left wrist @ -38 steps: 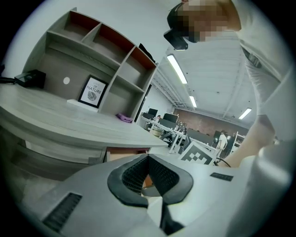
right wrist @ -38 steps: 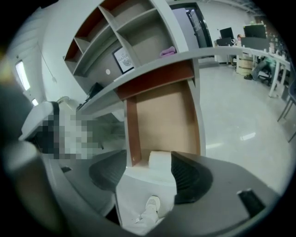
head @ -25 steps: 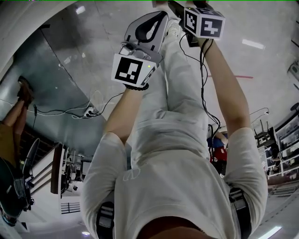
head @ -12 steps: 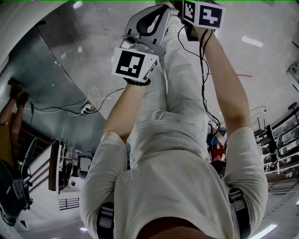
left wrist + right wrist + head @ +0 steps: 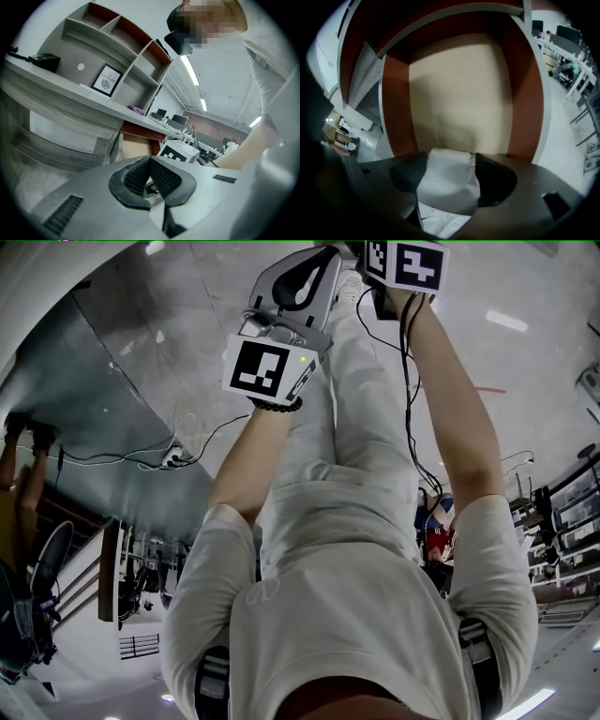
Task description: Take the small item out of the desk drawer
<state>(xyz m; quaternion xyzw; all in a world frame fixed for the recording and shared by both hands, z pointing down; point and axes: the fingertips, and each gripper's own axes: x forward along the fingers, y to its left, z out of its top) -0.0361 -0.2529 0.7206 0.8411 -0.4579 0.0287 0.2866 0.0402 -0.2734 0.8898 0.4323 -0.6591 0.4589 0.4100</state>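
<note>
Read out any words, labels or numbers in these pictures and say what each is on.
"OF NATURE": on the framed print standing on the desk.
Small mark on the left gripper casing: too small to read.
Marker cubes: black-and-white squares only, no letters.

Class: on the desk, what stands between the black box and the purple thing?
A framed picture stands between the black box and the purple thing, seen in the left gripper view.

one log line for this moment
left gripper shut, empty | right gripper open, jaws just closed slightly, nothing between them | desk ahead, untouched
</note>
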